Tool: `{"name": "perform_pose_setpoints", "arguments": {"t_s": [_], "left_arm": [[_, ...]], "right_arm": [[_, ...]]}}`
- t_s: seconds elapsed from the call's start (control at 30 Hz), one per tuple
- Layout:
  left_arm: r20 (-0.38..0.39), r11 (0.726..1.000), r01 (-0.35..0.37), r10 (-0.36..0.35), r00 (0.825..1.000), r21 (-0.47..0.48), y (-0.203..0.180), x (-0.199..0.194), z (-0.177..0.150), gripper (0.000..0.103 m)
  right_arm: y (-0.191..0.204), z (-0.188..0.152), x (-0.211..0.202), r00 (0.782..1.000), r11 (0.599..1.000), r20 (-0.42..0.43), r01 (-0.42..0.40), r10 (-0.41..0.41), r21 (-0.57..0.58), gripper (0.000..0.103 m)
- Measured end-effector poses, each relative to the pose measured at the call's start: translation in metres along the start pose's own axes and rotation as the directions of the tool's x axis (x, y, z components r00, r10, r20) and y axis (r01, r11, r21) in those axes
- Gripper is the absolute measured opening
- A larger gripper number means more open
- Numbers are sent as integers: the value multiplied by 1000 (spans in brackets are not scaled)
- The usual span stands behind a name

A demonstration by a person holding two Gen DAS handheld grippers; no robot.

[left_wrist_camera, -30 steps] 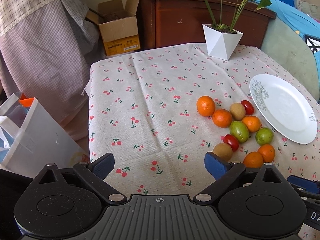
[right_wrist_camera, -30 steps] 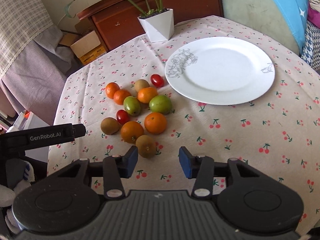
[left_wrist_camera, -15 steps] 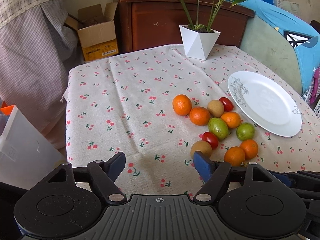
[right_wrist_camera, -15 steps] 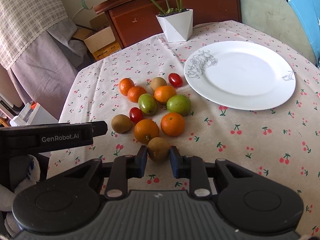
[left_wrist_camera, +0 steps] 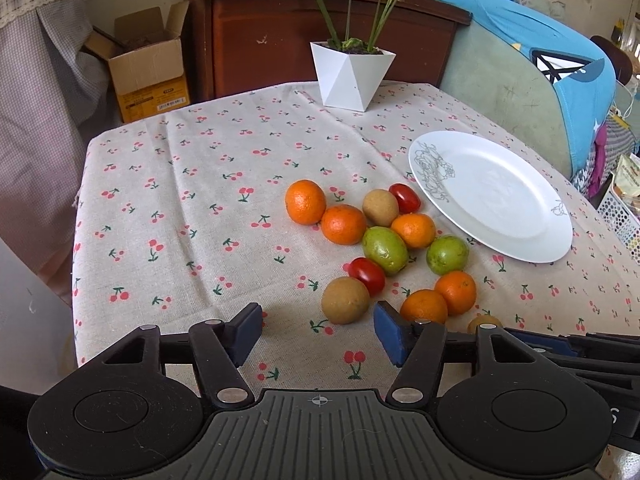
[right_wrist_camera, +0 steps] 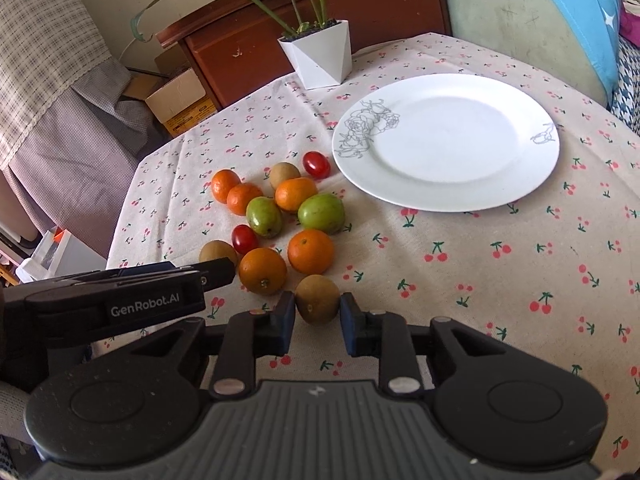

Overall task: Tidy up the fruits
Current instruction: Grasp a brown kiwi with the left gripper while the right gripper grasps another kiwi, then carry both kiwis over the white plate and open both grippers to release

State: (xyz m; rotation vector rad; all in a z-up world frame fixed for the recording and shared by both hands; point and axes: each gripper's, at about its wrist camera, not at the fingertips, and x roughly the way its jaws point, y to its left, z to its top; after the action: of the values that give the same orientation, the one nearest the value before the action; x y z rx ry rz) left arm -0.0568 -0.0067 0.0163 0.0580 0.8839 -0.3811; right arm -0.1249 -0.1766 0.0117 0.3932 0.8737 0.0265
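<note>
Several fruits lie in a cluster on the cherry-print tablecloth: oranges (left_wrist_camera: pixel 306 202), two green fruits (left_wrist_camera: pixel 385 250), two red tomatoes (left_wrist_camera: pixel 367 276) and brown fruits. My right gripper (right_wrist_camera: pixel 318 319) is shut on the nearest brown fruit (right_wrist_camera: pixel 318 298), which still rests on the cloth. My left gripper (left_wrist_camera: pixel 318 336) is closing. Another brown fruit (left_wrist_camera: pixel 345 300) sits just ahead of its tips, nearer the right finger, and the pads do not touch it. The white plate (right_wrist_camera: pixel 440 200) to the right of the cluster holds nothing.
A white plant pot (left_wrist_camera: pixel 352 76) stands at the table's far edge. Behind it are a wooden cabinet (left_wrist_camera: pixel 280 32) and a cardboard box (left_wrist_camera: pixel 148 72). A blue-covered seat (left_wrist_camera: pixel 540 64) is at the right. The table edge drops off at the left.
My right gripper closed on the brown fruit and has kept hold of it. My left gripper's jaws narrowed while it swung right and came closer to the fruit cluster.
</note>
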Motion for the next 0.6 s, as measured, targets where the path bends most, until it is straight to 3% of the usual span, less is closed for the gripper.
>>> {"name": "perform_pose_setpoints", "arguments": {"t_s": [0.07,0.2,0.33,0.6], "left_arm": [[11,1000,6,-7,1000,9,-2,2,0,50],[25,1000,5,-6,1000,22,-5,3,-1,44],[27,999,48,-48,998,10,-4,3,0,24],[68,999,44,-42,997,-24,0,-7,3,24]], "right_arm": [[-2,0,1,1000,1000,-3,-4,4,12,24],[-6,0,2,1000,999,-5,-20,21,39,25],[-6,0,3,1000,999,-9,-28,29,45,25],[-7,3,-4,999,999,20,-27,26,45,24]]}}
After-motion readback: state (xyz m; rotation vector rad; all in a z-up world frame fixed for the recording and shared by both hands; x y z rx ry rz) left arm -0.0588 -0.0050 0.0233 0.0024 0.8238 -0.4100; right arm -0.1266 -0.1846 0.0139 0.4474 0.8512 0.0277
